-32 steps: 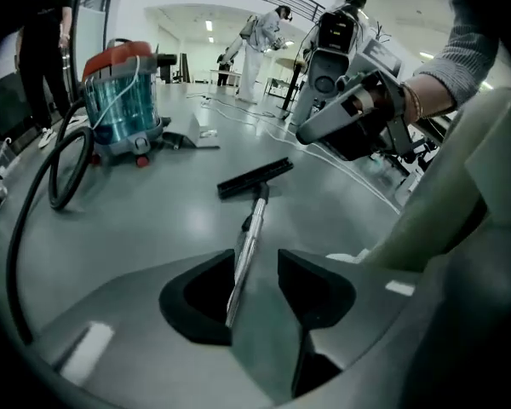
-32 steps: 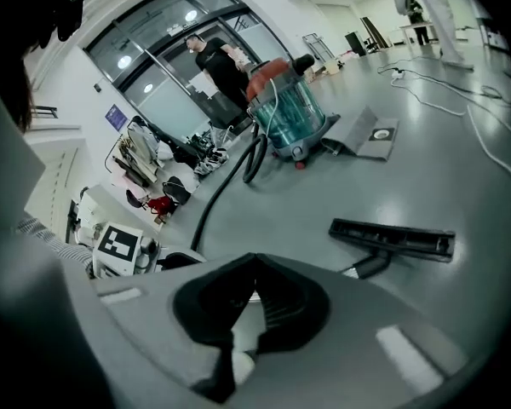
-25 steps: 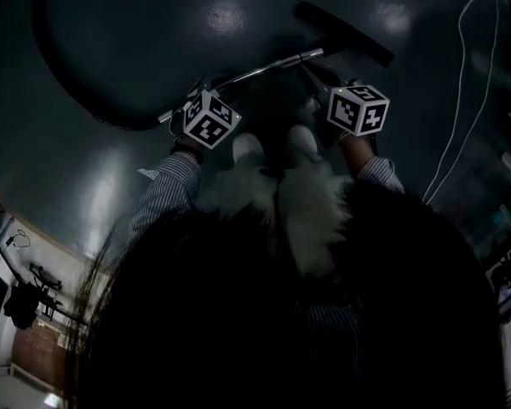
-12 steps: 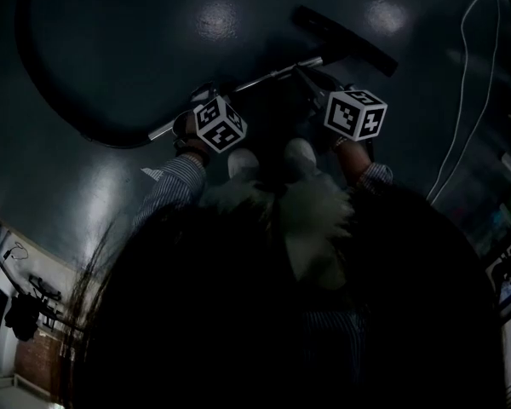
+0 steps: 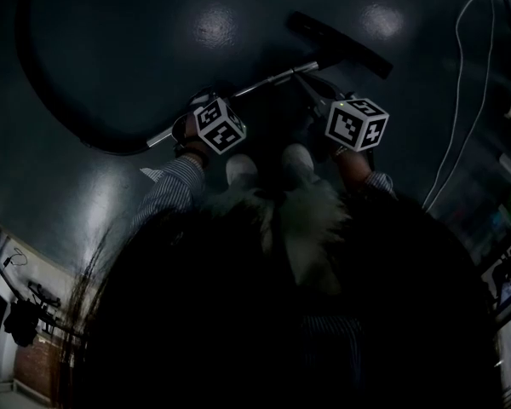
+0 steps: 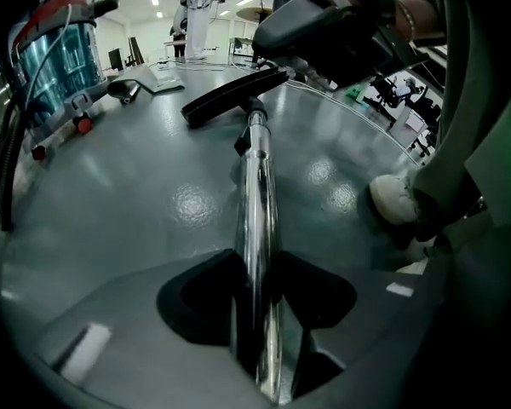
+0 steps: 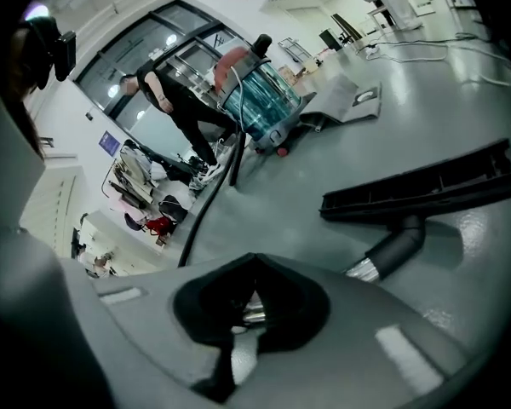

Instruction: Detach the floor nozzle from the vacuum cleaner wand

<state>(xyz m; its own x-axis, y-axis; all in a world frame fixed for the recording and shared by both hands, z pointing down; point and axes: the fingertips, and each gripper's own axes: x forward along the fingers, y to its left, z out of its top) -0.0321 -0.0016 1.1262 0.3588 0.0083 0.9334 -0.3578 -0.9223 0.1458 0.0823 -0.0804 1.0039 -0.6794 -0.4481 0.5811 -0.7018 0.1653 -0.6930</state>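
Chrome wand (image 6: 257,194) lying flat on the grey floor (image 6: 136,194), just ahead of the person's shoe (image 6: 396,198). Nearest, the left gripper (image 6: 257,271) straddles the tube from above. Its fingers (image 6: 196,292) have just been closing and sit against the tube on both sides, fairly wide apart because the tube fills the gap. Further along, the right gripper (image 7: 251,301) has its fingers fully together and holds nothing; only a glint of chrome shows past the tips. Beyond it, the black floor nozzle (image 7: 426,186) is joined to the wand by its dark neck (image 7: 399,247).

Step in hand, as judged: anchoring the wand so that the nozzle can be drawn off. The left grip should be firm and square, since a round, polished tube is likely to roll or slip. The right gripper probably needs to open, take the neck, and pull straight along the tube, perhaps with a slight twist and without levering sideways.

Axis: the wand's long axis runs away from the left gripper, far end towards the nozzle; in the head view it slants up to the right. The nozzle's long axis lies across the wand, flat on the floor. Farthest, the canister (image 6: 60,54) stands well apart.
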